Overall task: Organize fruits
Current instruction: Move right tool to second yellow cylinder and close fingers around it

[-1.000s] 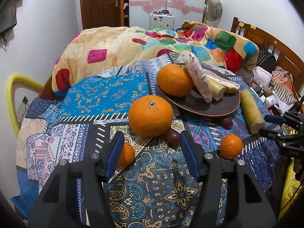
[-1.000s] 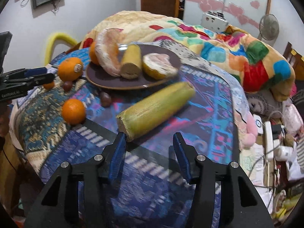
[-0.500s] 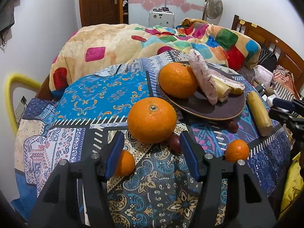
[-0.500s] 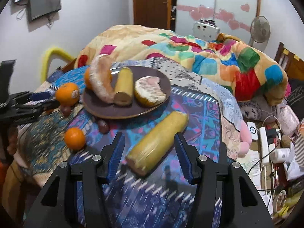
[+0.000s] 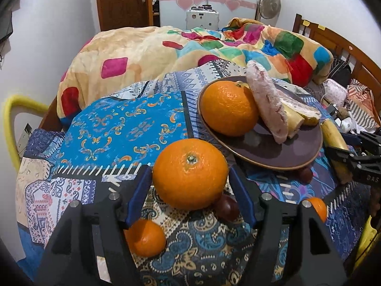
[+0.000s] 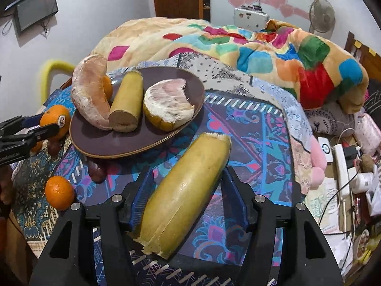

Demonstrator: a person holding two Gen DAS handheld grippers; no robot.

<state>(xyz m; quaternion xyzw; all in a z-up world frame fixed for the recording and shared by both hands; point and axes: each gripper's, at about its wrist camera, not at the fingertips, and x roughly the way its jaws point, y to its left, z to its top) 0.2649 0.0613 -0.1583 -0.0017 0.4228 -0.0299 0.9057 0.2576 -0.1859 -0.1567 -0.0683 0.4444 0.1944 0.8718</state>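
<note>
A big orange point(image 5: 189, 172) lies on the patterned cloth between the open fingers of my left gripper point(image 5: 190, 197), with small gaps on both sides. A brown plate point(image 5: 281, 152) behind it holds a second big orange point(image 5: 228, 108), pomelo pieces point(image 5: 268, 100) and a yellow stalk piece. In the right wrist view a long yellow-green stalk point(image 6: 188, 190) lies between the open fingers of my right gripper point(image 6: 188, 200), in front of the plate point(image 6: 123, 145). The left gripper shows at the left edge point(image 6: 21, 135).
Small oranges point(image 5: 144, 237) point(image 6: 59, 191) and dark round fruits point(image 5: 227, 207) point(image 6: 96, 170) lie on the cloth. A colourful quilt point(image 5: 190, 47) is piled behind. Cables, a power strip point(image 6: 343, 164) and clutter lie beyond the right edge. A yellow chair back point(image 5: 14, 119) stands at the left.
Both grippers have moved forward: the left one now straddles the big orange, the right one now straddles the long stalk. Both stay open.
</note>
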